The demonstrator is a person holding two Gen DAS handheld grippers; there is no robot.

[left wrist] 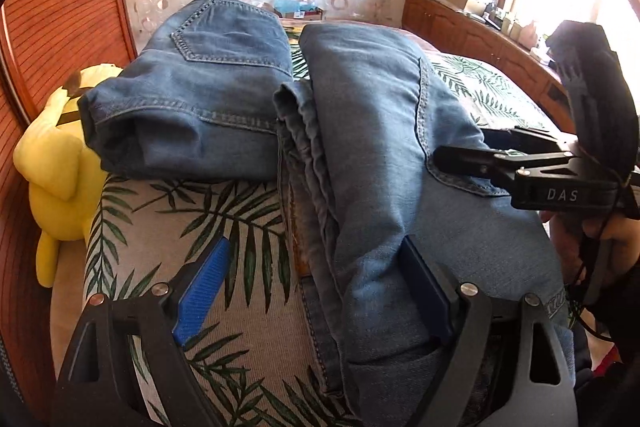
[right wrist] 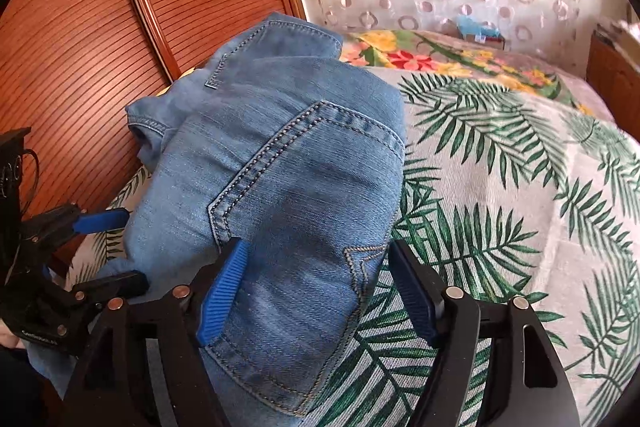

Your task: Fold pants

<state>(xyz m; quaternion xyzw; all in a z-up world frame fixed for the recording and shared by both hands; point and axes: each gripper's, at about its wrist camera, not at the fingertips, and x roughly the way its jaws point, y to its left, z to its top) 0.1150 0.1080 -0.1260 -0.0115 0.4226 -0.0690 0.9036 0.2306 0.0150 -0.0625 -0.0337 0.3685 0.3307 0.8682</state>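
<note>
While the leaf-print bedspread [right wrist: 500, 163] fills most of both views, the pants [left wrist: 380, 147] I am folding lie across its near edge as a doubled bundle of blue denim, back pocket up, hems stacked along the left fold. A second pair of jeans [left wrist: 200, 79] sits already folded just beyond it, near the slatted wooden panel [right wrist: 100, 7], with a yellow plush toy [left wrist: 60, 163] wedged at the bed's corner.

My left gripper [left wrist: 316, 299] hovers with its blue pads spread wide over the bundle's near end, one finger above bare bedspread and the other low over the cloth, pinching nothing. My right gripper [right wrist: 320, 295] is likewise spread, straddling the pocket edge of the denim; the left pad looks to rest against the fabric, though from this angle I cannot be sure it touches. Neither holds cloth.

I judge the fold to be late in its course: the legs are laid over, and what remains is a last halving or a tidy. The next move calls for both sets of fingers to drop onto the near edge, pinch all layers together, and carry them evenly toward the far end so the stack does not slide apart.
</note>
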